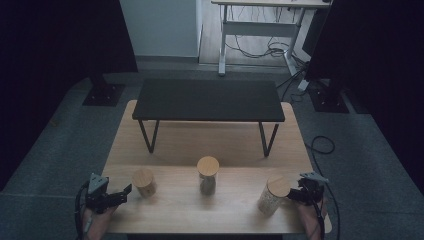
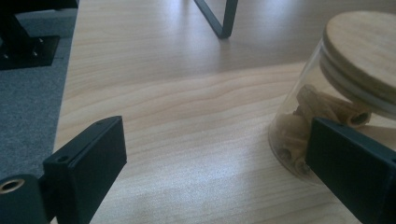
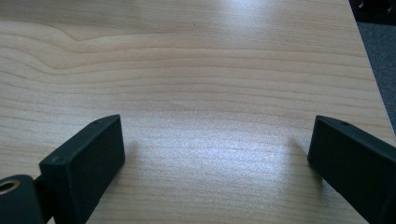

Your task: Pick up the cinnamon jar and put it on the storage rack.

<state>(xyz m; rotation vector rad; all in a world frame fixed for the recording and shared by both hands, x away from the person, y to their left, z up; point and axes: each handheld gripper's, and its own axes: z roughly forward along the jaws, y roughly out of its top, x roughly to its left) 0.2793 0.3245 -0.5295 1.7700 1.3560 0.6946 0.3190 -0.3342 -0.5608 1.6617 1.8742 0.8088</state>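
Three glass jars with round wooden lids stand in a row near the front of the wooden table [image 1: 165,145]. The short left jar [image 1: 144,182] holds pale tube-shaped pieces, the middle jar [image 1: 207,175] something darker, the right jar [image 1: 273,195] pale grains. My left gripper [image 1: 126,191] is open just left of the short jar. In the left gripper view that jar [image 2: 348,60] stands partly behind the right-hand jaw, outside the gap, and the left gripper [image 2: 217,140] has bare wood between its jaws. My right gripper [image 1: 301,193], open, sits just right of the right jar. In its own view the right gripper [image 3: 217,135] spans bare table.
A low black shelf on thin metal legs [image 1: 207,100] stands across the back half of the table. Its leg [image 2: 219,18] shows ahead of the left gripper. The table's right edge [image 3: 369,60] runs close beside the right gripper, with grey carpet beyond. Dark stands flank the table.
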